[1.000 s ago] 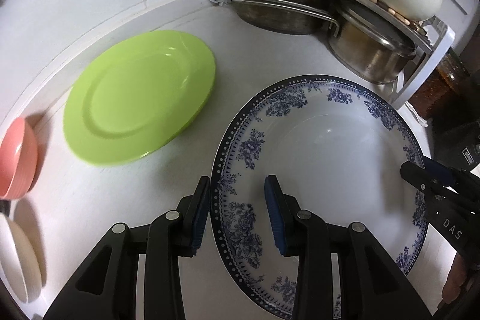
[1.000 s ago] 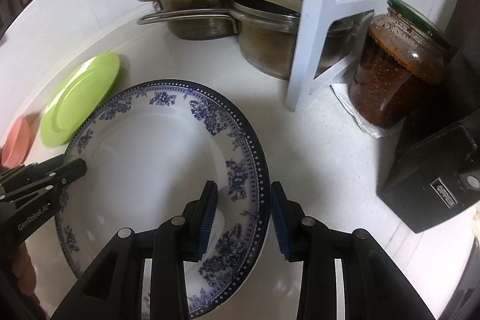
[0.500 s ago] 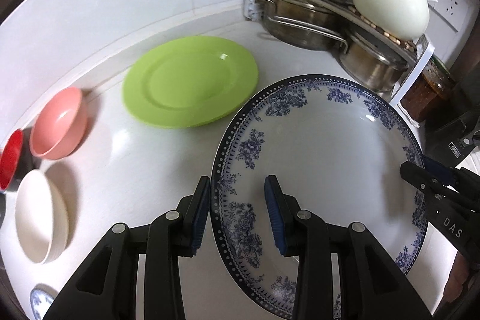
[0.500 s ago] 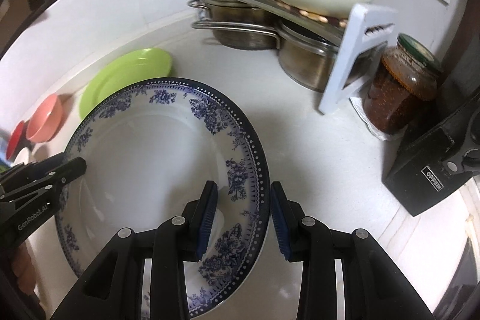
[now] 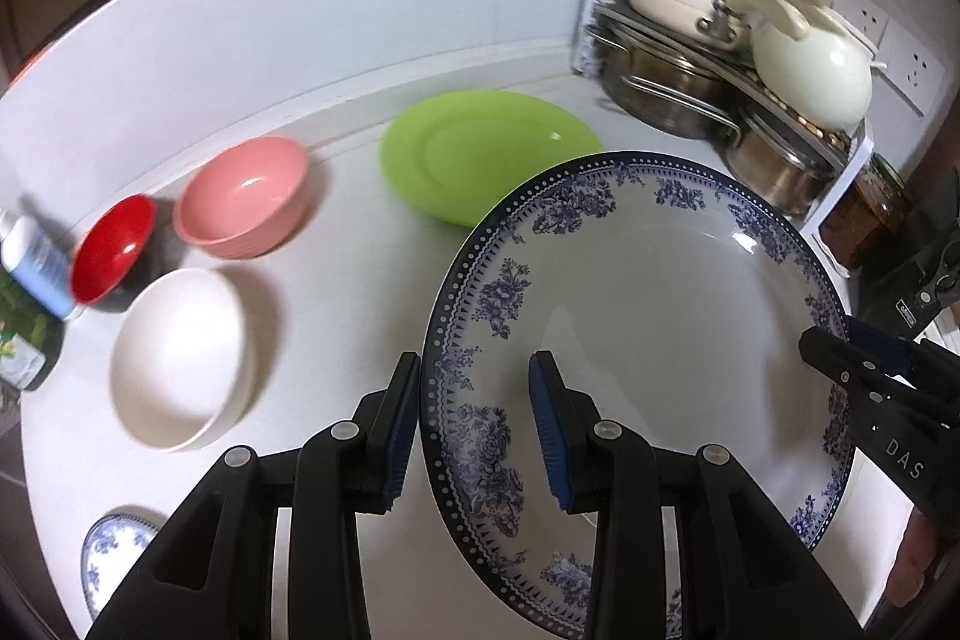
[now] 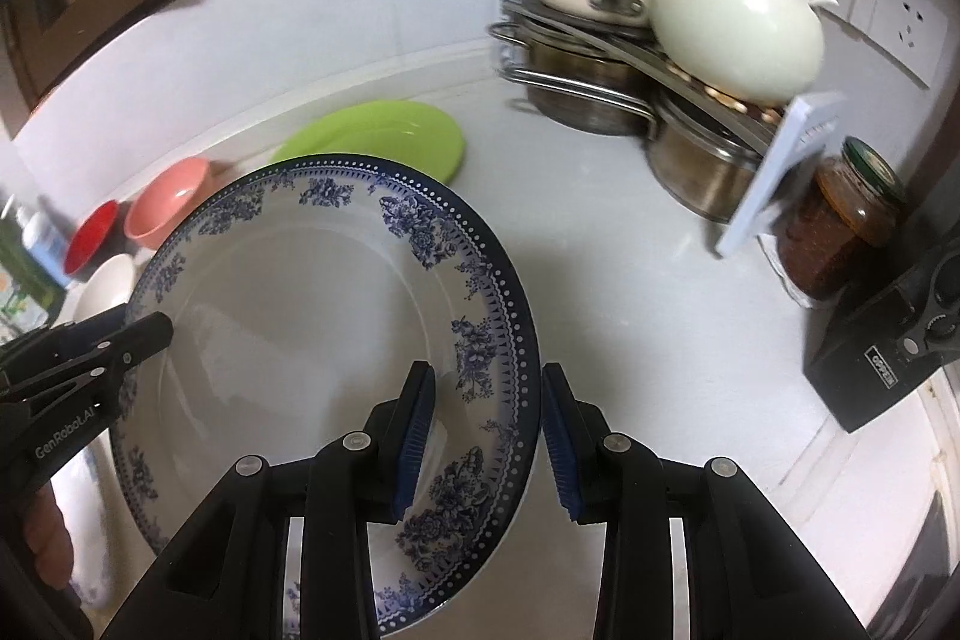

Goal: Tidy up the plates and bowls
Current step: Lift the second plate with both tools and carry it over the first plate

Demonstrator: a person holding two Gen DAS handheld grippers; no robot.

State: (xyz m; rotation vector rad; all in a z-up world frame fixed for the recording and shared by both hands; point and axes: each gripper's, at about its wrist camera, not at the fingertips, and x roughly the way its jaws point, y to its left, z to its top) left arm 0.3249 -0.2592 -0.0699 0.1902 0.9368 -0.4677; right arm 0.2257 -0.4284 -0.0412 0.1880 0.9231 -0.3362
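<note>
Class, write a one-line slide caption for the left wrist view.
Both grippers, left and right, grip the blue-patterned plate above the counter.

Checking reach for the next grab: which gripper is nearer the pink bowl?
Left. The left gripper holds the blue-patterned plate on its edge facing the pink bowl; the right gripper holds the opposite edge.
</note>
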